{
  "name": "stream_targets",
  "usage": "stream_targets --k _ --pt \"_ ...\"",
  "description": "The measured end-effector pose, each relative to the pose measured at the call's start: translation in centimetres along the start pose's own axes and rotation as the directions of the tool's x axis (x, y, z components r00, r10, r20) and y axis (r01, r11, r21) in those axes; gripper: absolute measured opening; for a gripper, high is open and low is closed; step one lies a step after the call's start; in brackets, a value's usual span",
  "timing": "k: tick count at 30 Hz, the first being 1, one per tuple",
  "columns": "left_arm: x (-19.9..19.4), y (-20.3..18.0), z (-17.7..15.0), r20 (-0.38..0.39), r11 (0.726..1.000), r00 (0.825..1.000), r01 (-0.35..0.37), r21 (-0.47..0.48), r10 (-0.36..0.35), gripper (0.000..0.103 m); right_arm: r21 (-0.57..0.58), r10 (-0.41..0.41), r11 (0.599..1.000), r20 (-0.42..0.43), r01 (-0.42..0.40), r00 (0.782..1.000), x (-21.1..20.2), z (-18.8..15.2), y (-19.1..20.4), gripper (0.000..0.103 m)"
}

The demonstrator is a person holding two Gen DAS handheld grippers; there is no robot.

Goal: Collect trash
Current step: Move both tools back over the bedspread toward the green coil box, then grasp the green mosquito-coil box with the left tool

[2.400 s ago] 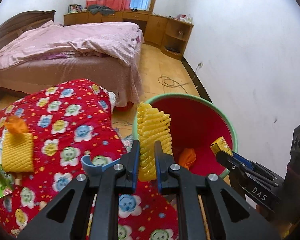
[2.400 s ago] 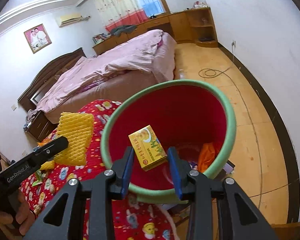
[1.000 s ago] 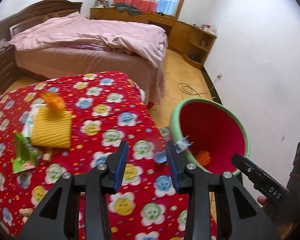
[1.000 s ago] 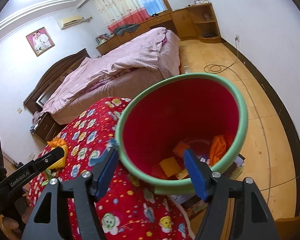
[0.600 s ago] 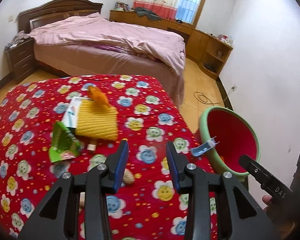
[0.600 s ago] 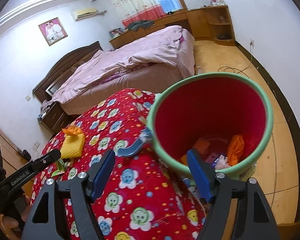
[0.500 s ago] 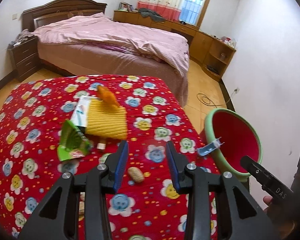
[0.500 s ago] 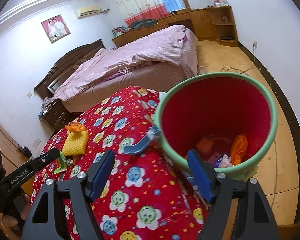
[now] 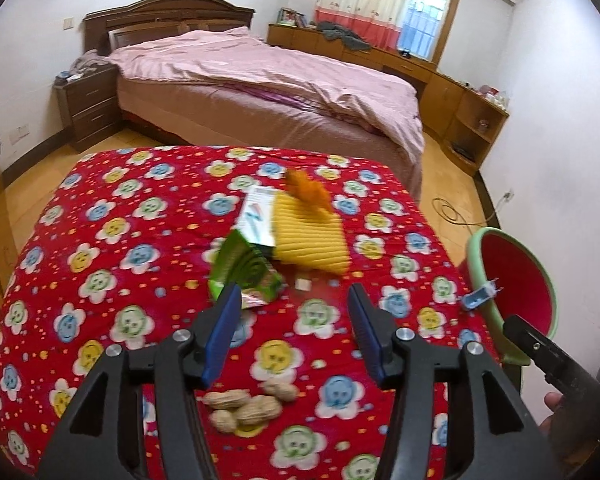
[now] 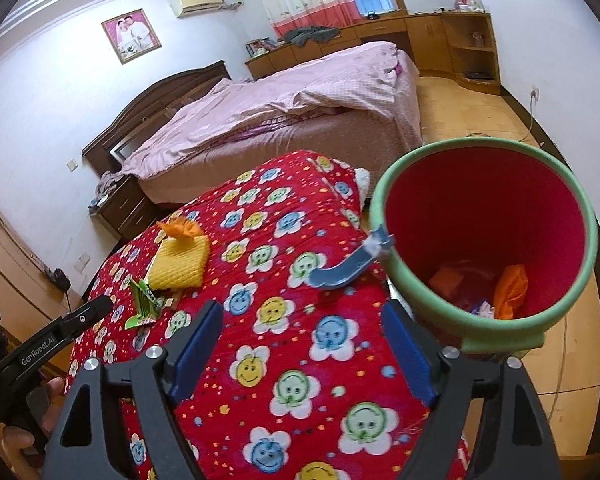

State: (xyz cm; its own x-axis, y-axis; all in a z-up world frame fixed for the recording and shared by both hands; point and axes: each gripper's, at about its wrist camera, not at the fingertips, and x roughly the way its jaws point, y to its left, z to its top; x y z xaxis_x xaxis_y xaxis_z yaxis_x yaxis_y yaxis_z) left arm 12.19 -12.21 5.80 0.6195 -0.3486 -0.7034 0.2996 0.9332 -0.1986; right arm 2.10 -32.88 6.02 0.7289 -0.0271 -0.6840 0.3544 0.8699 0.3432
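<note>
My left gripper (image 9: pixel 294 330) is open and empty above the red flowered cloth (image 9: pixel 112 240). Ahead of it lie a green wrapper (image 9: pixel 244 270), a yellow foam net (image 9: pixel 310 234) with an orange scrap (image 9: pixel 310 190) on it, a white packet (image 9: pixel 256 214) and several peanuts (image 9: pixel 246 406). My right gripper (image 10: pixel 300 354) is open and empty over the cloth (image 10: pixel 284 360), beside the red bin with a green rim (image 10: pixel 488 236). The bin holds orange trash (image 10: pixel 510 290). A blue plastic strip (image 10: pixel 350 266) leans on the bin's rim. The foam net (image 10: pixel 180 262) and green wrapper (image 10: pixel 144 304) lie far left.
A bed with pink bedding (image 9: pixel 268 80) stands behind the table. Wooden cabinets (image 9: pixel 420 76) line the far wall, with a nightstand (image 9: pixel 86 110) at left. A cable (image 9: pixel 454 212) lies on the wooden floor. The bin (image 9: pixel 516 280) stands off the table's right edge.
Both grippers let their trash drop into the bin and opened. The left one swung left and back over the table; the right one drew back from the bin.
</note>
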Motion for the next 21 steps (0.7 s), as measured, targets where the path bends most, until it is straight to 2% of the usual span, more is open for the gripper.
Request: stream_targets --k 5,9,17,21 --pt "0.6 2.0 -0.2 -0.011 0.999 0.999 -0.048 -0.019 0.048 0.056 -0.011 0.002 1.000 -0.020 -0.002 1.000 0.9 -0.4 0.8 0.087" --pt "1.3 3.1 -0.4 -0.025 0.997 0.997 -0.070 -0.023 0.070 0.069 -0.026 -0.001 1.000 -0.034 0.000 0.999 1.7 -0.4 1.5 0.088" --pt "2.9 4.5 -0.8 -0.049 0.994 0.994 -0.104 -0.026 0.103 0.072 -0.049 -0.008 0.999 -0.054 0.005 0.999 3.4 -0.1 2.6 0.090" --pt "4.1 4.9 -0.8 -0.072 0.995 0.993 -0.098 -0.021 0.096 0.073 -0.057 -0.010 0.998 -0.062 0.007 0.998 4.4 0.1 3.0 0.095"
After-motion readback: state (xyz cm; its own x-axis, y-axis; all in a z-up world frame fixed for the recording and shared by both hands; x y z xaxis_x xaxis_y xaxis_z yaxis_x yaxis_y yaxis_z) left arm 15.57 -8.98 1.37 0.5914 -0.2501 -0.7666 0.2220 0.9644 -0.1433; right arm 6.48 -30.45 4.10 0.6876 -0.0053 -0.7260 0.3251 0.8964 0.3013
